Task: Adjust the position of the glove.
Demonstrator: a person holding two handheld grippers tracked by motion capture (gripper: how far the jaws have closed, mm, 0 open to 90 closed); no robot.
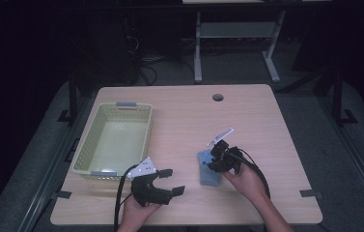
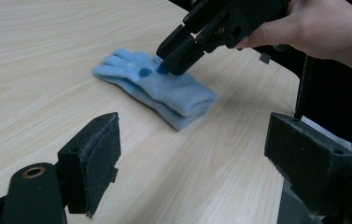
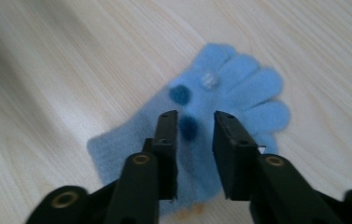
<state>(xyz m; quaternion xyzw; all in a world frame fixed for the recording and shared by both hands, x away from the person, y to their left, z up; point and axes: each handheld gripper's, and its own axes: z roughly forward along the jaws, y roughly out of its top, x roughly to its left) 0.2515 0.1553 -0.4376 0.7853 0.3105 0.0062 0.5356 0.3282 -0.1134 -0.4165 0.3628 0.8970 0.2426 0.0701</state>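
Hovering tongs over glove

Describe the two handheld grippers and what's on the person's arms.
Both grippers, left gripper and right gripper, are black, each with two blocky jaws, a grey three-cornered plate on top and a trailing black cable. Brass-coloured rings sit at the jaw bases. No sleeves show on the forearms.

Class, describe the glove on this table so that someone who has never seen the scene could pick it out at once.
On the wooden table, look right of the pale green basket, near the front edge. There lies a fluffy light-blue glove, flat under the right gripper, the table's one soft thing, with dark-blue pompoms.
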